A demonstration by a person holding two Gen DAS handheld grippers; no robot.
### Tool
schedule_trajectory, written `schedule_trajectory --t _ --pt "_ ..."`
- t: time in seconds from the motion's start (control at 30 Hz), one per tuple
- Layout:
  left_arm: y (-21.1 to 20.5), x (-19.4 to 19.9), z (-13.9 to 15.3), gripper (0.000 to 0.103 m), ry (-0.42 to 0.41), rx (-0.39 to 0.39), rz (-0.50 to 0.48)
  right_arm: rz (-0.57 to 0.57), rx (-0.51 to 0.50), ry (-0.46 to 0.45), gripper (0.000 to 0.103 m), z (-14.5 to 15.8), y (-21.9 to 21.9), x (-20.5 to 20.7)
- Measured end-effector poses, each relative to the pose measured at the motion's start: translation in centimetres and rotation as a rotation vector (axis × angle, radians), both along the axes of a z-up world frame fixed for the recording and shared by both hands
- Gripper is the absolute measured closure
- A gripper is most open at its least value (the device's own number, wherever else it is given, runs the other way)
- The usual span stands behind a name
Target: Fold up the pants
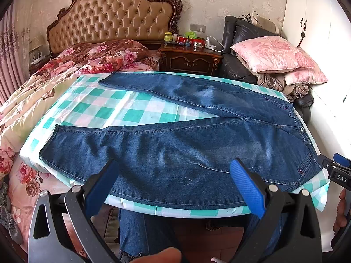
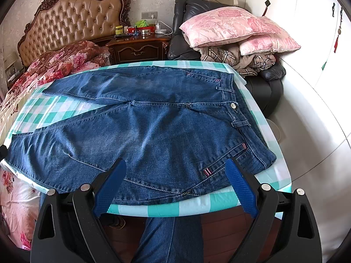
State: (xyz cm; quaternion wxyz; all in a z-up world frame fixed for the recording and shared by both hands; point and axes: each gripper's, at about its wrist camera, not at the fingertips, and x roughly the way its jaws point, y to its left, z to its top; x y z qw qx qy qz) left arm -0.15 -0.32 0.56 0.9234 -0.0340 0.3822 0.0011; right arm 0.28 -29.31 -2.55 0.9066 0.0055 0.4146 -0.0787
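Blue denim pants (image 1: pixel 175 144) lie flat on a table with a green-and-white checked cloth (image 1: pixel 122 107). The legs are spread apart in a V toward the left and the waistband is at the right. My left gripper (image 1: pixel 175 166) hovers open above the near leg, by the table's front edge, with nothing between its blue pads. In the right wrist view the same pants (image 2: pixel 153 127) fill the table, and my right gripper (image 2: pixel 175 166) stands open over the near hip and pocket area, also holding nothing. The right gripper (image 1: pixel 335 166) shows at the right edge of the left wrist view.
A bed (image 1: pixel 65 70) with floral bedding and a tufted headboard lies left of the table. Behind it stand a wooden nightstand (image 1: pixel 190 59) and a dark armchair (image 2: pixel 188 22) piled with pink pillows (image 2: pixel 232 26). White cabinets (image 2: pixel 307 32) are at the right. A person's jeans-clad legs (image 2: pixel 166 236) are below the table edge.
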Motion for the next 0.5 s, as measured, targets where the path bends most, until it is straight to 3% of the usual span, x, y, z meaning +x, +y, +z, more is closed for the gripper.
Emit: schedule_trajectory --t 0.5 --pt "0.04 -0.02 -0.01 0.002 -0.002 -0.002 0.001 0.0 0.0 0.0 0.015 -0.19 -0.03 0.1"
